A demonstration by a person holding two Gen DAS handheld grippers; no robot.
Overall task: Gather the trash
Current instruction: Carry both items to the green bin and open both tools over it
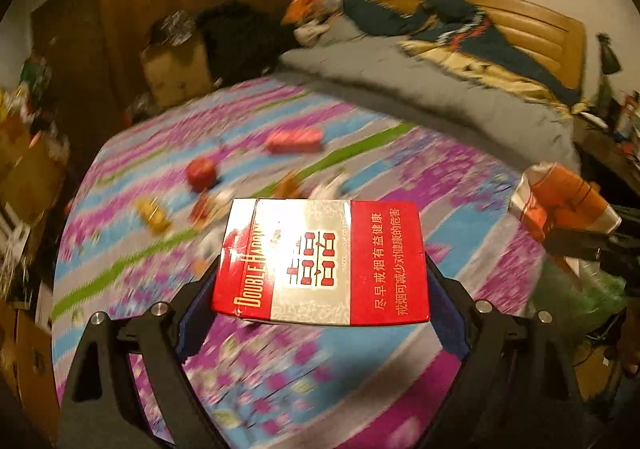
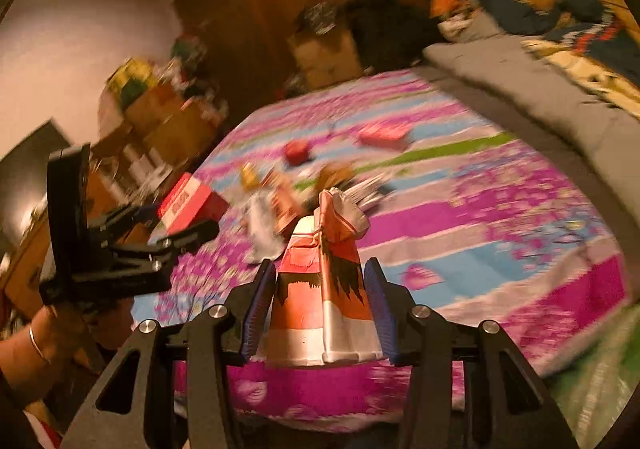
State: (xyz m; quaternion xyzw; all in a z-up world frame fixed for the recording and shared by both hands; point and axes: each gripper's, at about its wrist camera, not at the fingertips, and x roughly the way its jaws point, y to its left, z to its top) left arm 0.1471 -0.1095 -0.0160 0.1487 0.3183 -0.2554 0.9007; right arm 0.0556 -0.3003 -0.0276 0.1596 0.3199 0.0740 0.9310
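The left gripper grasps a red-and-white Double Happiness cigarette pack across its width, the jaws spread wide with the blue pads pressing its two short sides. The pack lies flat and is raised clear of the bed, whose floral pink, purple and blue sheet fills both views. The right gripper is clenched on a crushed orange-and-white paper cup, mouth end toward the camera, its crumpled base pointing away over the bed.

More trash lies scattered on the sheet near the middle: a red carton, a round red item, a yellow wrapper and several smaller scraps that are too blurred to name. A green plastic bag shows beside the bed at the right edge of the left wrist view; it looks like the likely destination, though that is a guess.

The pack is held only by its narrow edges, so a quick swing could let it pivot or slip out. The cup is already deformed and tapered, and further squeezing may let it slide forward from between the pads. With both grippers close together and loaded, they could knock each other when turning toward the bag.
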